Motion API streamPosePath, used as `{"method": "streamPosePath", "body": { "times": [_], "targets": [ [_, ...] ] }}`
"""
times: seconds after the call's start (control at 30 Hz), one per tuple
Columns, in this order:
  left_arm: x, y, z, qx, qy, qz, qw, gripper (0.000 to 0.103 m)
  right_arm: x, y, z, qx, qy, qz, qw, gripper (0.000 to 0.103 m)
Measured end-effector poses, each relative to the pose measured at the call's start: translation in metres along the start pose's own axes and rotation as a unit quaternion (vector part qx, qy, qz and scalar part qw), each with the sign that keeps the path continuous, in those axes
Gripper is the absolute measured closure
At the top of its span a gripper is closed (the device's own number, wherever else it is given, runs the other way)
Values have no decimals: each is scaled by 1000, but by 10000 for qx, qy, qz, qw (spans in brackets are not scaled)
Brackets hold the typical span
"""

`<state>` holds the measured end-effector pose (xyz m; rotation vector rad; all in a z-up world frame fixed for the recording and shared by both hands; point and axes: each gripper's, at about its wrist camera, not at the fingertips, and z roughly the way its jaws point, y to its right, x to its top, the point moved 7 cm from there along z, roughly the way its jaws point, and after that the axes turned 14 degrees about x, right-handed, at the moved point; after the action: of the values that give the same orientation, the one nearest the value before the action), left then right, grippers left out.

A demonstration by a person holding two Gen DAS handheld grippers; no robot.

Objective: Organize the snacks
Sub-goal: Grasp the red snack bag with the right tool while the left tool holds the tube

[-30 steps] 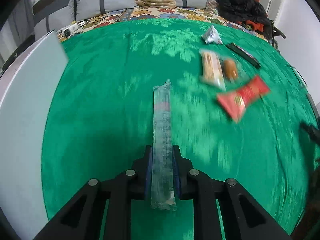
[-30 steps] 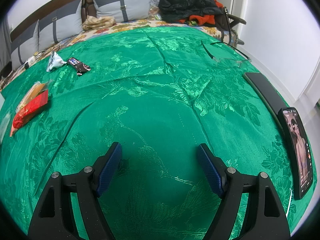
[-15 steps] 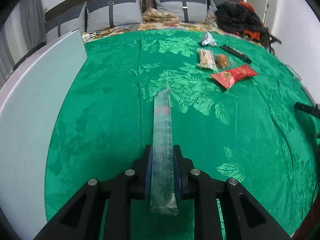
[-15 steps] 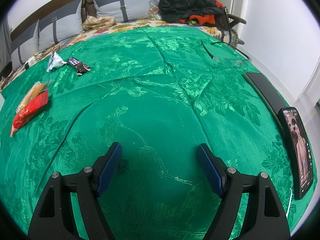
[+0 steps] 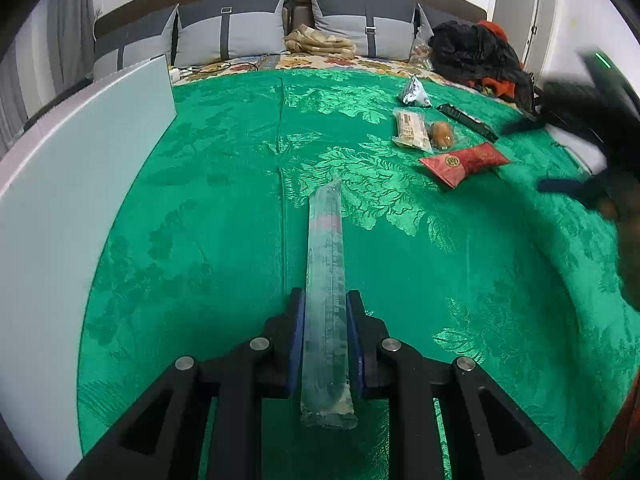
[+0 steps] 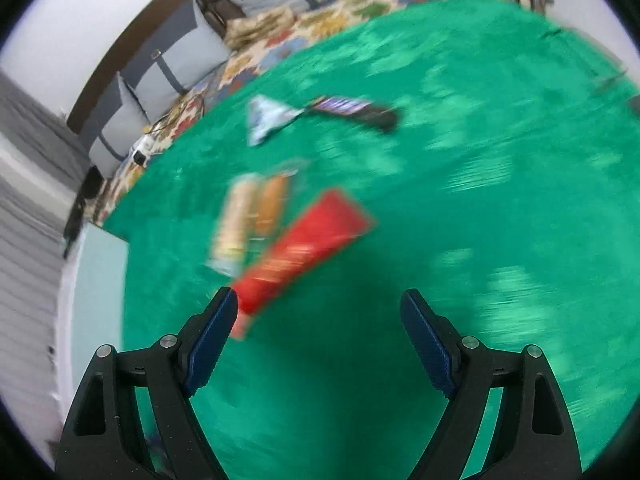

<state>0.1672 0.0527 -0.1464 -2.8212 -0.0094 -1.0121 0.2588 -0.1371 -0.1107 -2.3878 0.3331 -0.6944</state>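
Note:
My left gripper is shut on a long clear snack sleeve, which sticks out ahead over the green cloth. My right gripper hovers over the cloth with its jaws opening and nothing pressed between the pads. A red packet lies on the cloth just ahead of its left finger. Beyond lie a clear biscuit pack, a silver foil packet and a dark bar. The left wrist view shows the red packet and the right gripper as a blur at the right edge.
A pale blue-white board stands along the cloth's left side. Grey pillows and a heap of dark clothes line the far end. The right wrist view is blurred by motion.
The right gripper has swung left and rolled, from bare cloth to just behind the red packet, with its jaws wider. It now shows in the left wrist view. The left gripper still holds the sleeve.

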Motion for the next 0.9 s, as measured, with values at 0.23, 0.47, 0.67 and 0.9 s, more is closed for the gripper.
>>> {"method": "streamPosePath", "body": {
  "times": [0.23, 0.47, 0.67, 0.9],
  "targets": [
    [0, 2, 0, 48, 8, 25, 10000, 82, 1, -34, 65, -663, -429, 7, 9969, 16],
    [0, 4, 2, 64, 6, 38, 10000, 82, -12, -37, 53, -1458, -701, -1702, 9720, 78],
    [0, 5, 1, 95, 12, 61, 9999, 82, -31, -15, 25, -1268, -993, -2200, 9621, 90],
    [0, 5, 1, 107, 15, 69, 9999, 82, -52, 27, -17, -767, -1128, -2396, 9612, 91]
  ]
}}
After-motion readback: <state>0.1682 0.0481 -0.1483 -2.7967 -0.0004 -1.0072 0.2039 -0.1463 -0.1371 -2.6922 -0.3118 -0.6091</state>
